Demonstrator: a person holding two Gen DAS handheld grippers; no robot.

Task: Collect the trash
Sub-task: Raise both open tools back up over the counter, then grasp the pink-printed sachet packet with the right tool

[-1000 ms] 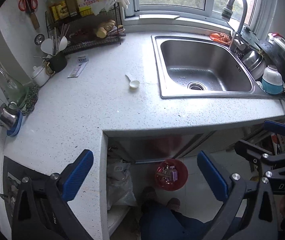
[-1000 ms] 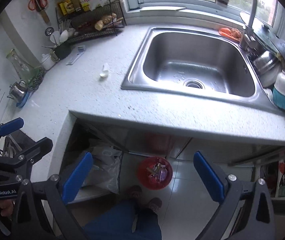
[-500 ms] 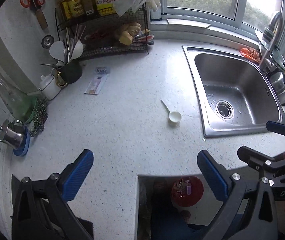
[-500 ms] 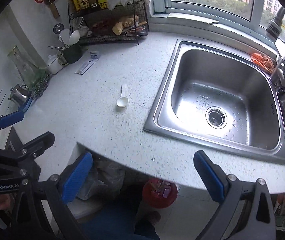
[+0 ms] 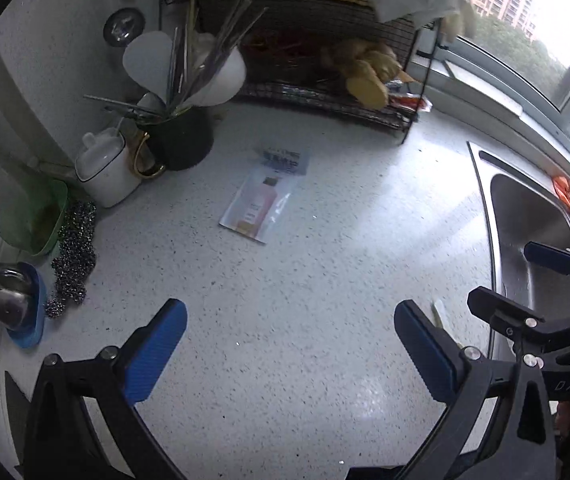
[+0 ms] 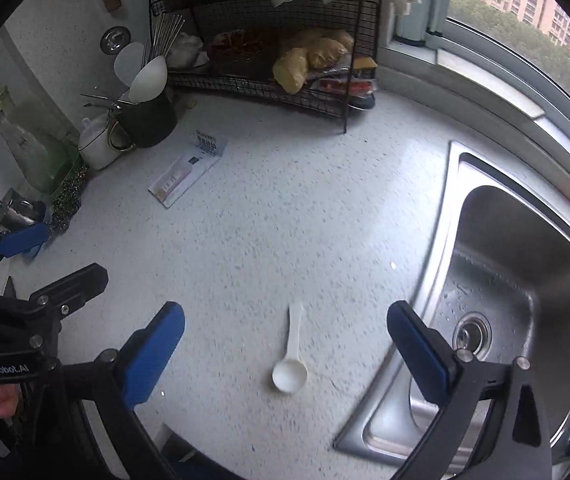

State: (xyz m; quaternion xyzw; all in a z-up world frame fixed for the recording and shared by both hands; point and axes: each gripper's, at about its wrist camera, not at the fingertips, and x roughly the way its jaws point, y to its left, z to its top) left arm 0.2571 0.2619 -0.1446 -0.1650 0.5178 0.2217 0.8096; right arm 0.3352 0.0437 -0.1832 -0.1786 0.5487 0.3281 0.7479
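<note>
A flat pink-and-white sachet wrapper [image 5: 263, 196] lies on the speckled counter [image 5: 325, 280], also seen as the wrapper [image 6: 187, 174] in the right wrist view. A white plastic spoon [image 6: 291, 354] lies near the sink, between and just ahead of my right gripper's fingers; only the spoon handle [image 5: 441, 314] shows in the left wrist view. My left gripper [image 5: 291, 350] hangs open over bare counter, well short of the wrapper. My right gripper [image 6: 285, 354] is open, above the spoon. Each gripper appears at the edge of the other's view.
A steel sink [image 6: 517, 280] lies to the right. At the back stand a black wire rack [image 5: 325, 96], a dark utensil cup [image 5: 179, 136], a white lidded pot [image 5: 105, 168], a green glass jar [image 5: 33, 216], a steel scourer [image 5: 75, 256] and a small metal kettle [image 5: 1, 300].
Both grippers have moved forward and lower over the counter, toward the back wall. The floor and the red bin under the counter have left both views. Both grippers stay open.
</note>
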